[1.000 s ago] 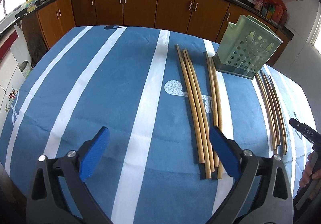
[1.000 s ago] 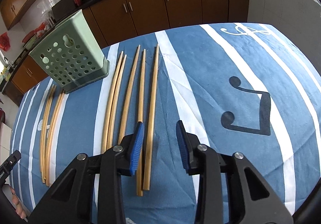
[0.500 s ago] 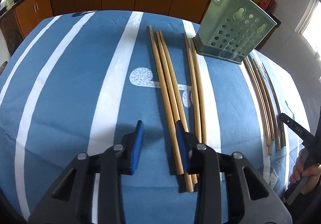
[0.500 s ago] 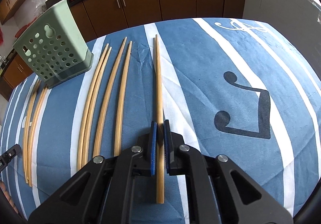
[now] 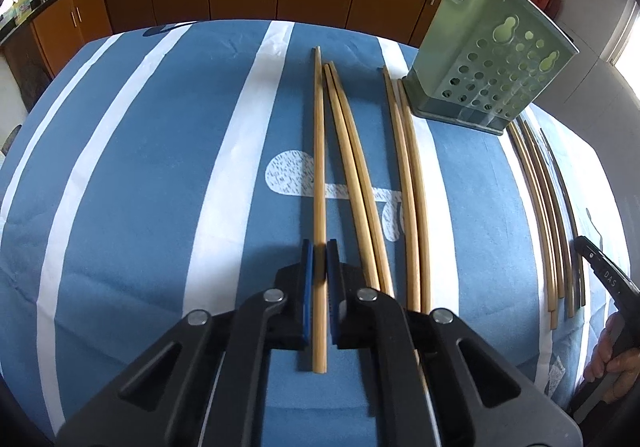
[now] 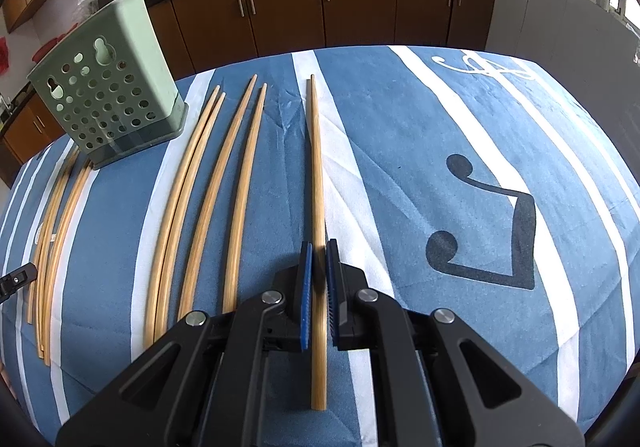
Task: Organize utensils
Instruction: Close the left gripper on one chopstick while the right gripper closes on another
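Note:
In the left wrist view, my left gripper (image 5: 319, 247) is shut on a bamboo chopstick (image 5: 319, 151), the leftmost of its group, gripped near its near end. Two pairs of chopsticks (image 5: 404, 175) lie to its right, in front of the green perforated utensil holder (image 5: 492, 71). In the right wrist view, my right gripper (image 6: 319, 247) is shut on another chopstick (image 6: 317, 167), the rightmost there, with two loose pairs (image 6: 224, 191) to its left. The holder (image 6: 108, 95) stands upright at the far left. Whether either held chopstick is off the cloth I cannot tell.
All this lies on a blue-and-white striped tablecloth (image 5: 140, 207). Several more chopsticks (image 5: 540, 215) lie right of the holder, the same bundle (image 6: 56, 231) showing in the right wrist view. A hand (image 5: 612, 359) holds the other gripper's handle. Brown cabinets (image 6: 360, 7) stand behind.
My left gripper slid right over the leftmost chopstick and closed from wide open onto it. My right gripper closed on its chopstick, which now lies apart from its neighbour.

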A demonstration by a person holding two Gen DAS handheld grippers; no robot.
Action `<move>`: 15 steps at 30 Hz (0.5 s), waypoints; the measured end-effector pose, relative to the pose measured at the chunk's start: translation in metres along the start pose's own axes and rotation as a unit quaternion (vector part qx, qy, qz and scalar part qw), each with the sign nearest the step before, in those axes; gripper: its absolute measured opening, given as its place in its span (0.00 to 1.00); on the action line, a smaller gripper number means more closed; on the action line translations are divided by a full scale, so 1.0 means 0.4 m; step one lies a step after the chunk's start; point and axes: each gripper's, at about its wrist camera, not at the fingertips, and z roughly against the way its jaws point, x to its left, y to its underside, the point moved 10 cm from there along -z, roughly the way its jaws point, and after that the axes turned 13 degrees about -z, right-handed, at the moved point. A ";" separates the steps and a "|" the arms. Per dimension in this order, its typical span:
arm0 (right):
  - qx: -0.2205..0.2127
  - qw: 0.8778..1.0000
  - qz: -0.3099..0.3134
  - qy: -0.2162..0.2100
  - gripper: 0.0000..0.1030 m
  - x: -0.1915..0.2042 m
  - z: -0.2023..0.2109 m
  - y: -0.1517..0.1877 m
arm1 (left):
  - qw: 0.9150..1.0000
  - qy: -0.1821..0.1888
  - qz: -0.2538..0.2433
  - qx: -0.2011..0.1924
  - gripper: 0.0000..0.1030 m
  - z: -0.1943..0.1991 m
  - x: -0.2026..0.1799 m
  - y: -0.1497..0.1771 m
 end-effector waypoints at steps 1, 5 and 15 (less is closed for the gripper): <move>-0.001 1.000 0.004 0.000 0.08 0.002 -0.003 -0.003 | 1.000 -0.008 0.001 -0.001 0.08 -0.003 0.010 -0.007; -0.008 1.000 -0.011 0.002 0.07 -0.024 -0.017 -0.036 | 0.999 -0.041 0.022 -0.013 0.08 -0.023 0.094 -0.054; -0.028 0.999 -0.023 0.012 0.08 -0.068 -0.008 -0.040 | 0.998 -0.023 -0.017 -0.047 0.12 0.000 0.104 -0.024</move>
